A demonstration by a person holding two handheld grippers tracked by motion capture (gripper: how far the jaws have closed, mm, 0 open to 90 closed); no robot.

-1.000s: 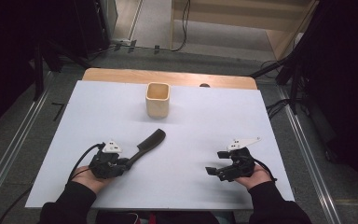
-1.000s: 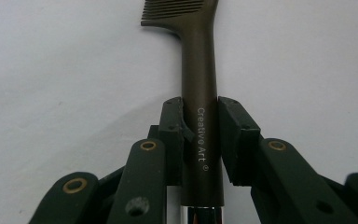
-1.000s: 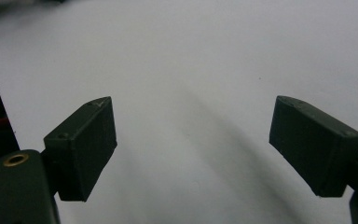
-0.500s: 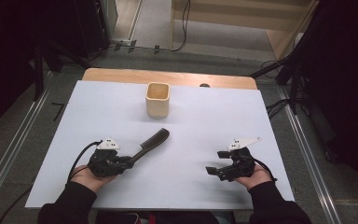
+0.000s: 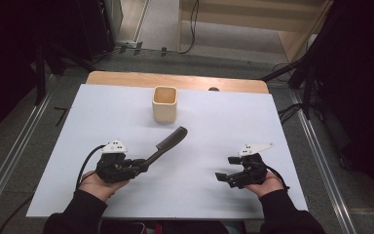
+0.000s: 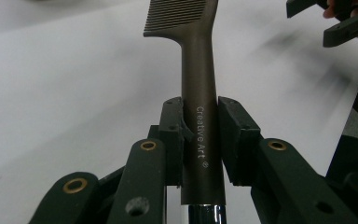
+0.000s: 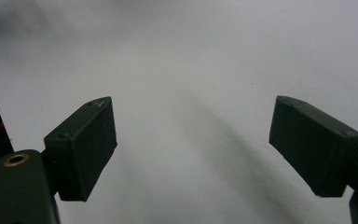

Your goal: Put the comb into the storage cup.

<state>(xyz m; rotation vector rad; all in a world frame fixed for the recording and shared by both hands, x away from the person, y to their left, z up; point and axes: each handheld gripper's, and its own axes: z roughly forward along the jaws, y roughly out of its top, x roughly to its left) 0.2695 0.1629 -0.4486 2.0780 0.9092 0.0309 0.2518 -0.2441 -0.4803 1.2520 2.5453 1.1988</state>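
White sheeting covers the desk [image 5: 126, 204], with a strip of bare wood showing along its far edge and dark floor all around. At the near left of that sheet is the comb [image 5: 168, 145], a dark one with a long handle, held by the handle end in the left gripper [image 5: 141, 165]. Its toothed head angles away toward the far right. In the left gripper view the pads [image 6: 240, 140] clamp the handle from both sides, low on the shaft near the printed lettering, with a shiny metal tip just below them.

That grip sits far from the head, so the long free end could act as a lever. Any knock against something, or a quick swing, could twist the handle between the pads or slide it out lengthways.

Beyond the comb stands a small square cup [image 5: 165, 104], open at the top, apart from the comb's tip. If the comb is meant to go in there, a head that comes in low or tilted could strike the rim and tip or push the cup, which looks light.

The right gripper [image 5: 226, 170] rests at the near right, well apart, jaws spread with nothing between them, too far away to steady the cup.
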